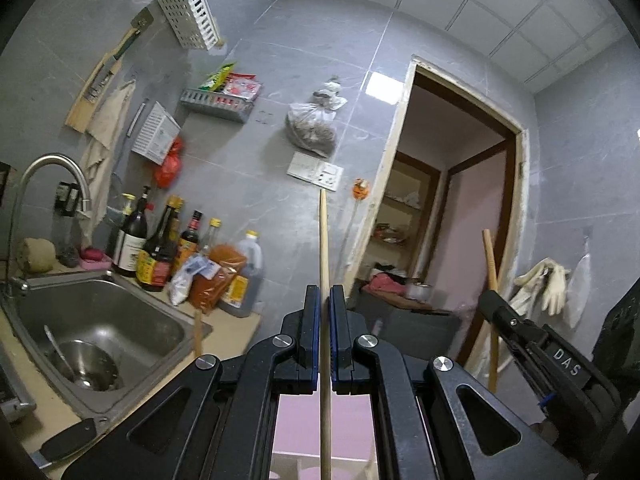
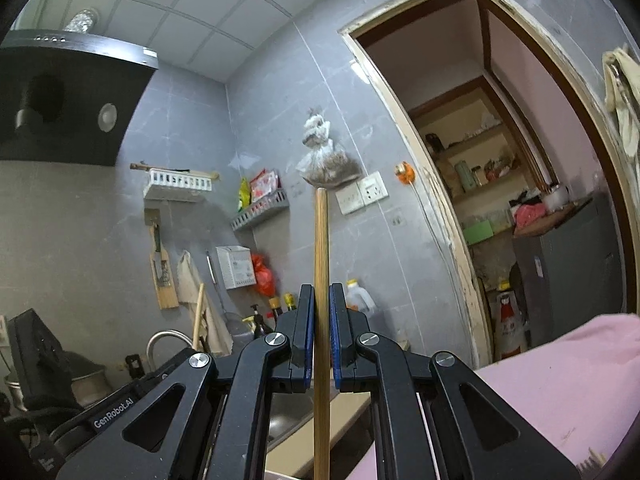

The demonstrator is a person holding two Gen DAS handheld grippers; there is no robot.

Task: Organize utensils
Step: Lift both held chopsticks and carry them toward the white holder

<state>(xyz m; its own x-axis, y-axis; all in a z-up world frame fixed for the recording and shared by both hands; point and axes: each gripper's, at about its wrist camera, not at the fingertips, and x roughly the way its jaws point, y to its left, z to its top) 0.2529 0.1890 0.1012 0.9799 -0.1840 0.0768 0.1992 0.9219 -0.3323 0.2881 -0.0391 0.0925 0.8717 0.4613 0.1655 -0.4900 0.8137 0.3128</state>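
Both grippers clamp a wooden chopstick upright above the kitchen counter
Left gripper (image 1: pixel 324 300) pinches a pale chopstick (image 1: pixel 323 240); right gripper (image 2: pixel 322 300), seen marked "DAS", pinches a darker chopstick (image 2: pixel 321 248); "GenRobot.AI" reads on the left one

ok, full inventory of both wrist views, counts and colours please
chopstick: 2, pale wood, one clamped in each gripper; second
sink: 1, steel, lower left, bowl inside
condiment bottles: several, dark, beside sink
white basket: 1, on wall
grey rack: 1, holding packets
plastic bag: 1, clear, hanging
range hood: 1, black
pink sleeve: 1
left gripper: black, shut
right gripper: black, shut
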